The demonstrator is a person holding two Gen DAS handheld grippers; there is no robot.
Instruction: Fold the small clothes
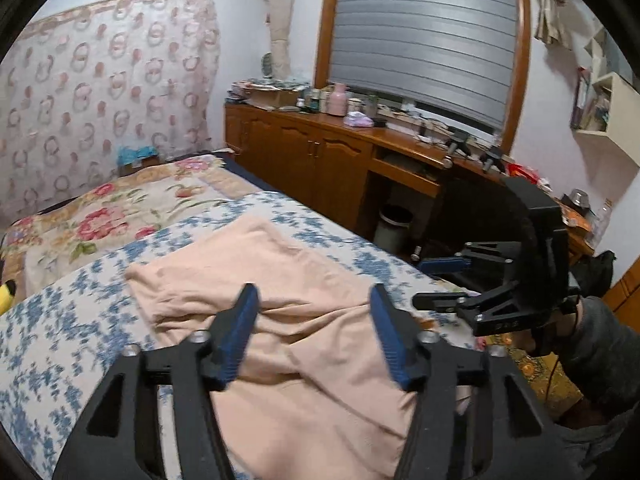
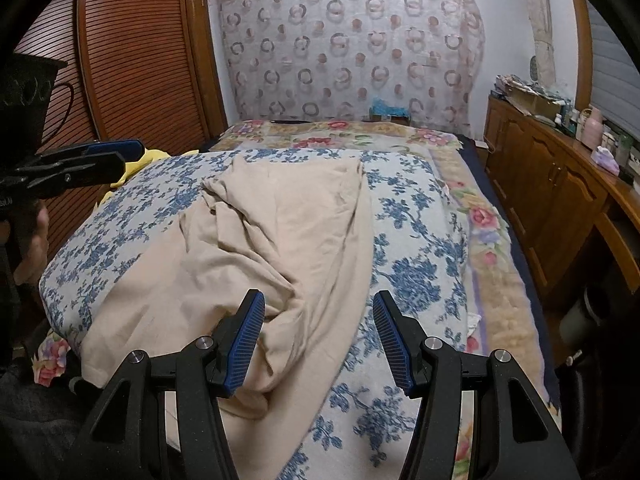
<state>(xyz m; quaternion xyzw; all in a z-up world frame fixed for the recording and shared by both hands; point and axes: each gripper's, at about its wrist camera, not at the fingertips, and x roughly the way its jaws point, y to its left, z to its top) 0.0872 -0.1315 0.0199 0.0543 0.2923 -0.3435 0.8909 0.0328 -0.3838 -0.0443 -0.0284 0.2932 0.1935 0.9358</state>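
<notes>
Garment's (image 1: 304, 320) near end behind gripper (image 1: 314, 300)

My left gripper (image 1: 314, 300) and right gripper (image 2: 318, 306) are black frames with silver screws, ribbed blue pads, and my sleeve (image 1: 608, 352) is dark grey.

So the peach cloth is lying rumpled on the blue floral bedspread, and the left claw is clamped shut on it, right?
Not quite. The peach cloth is lying rumpled on the blue floral bedspread, but the left claw is open, its blue pads apart above the fabric and not pinching it, as the left wrist view shows.
</notes>
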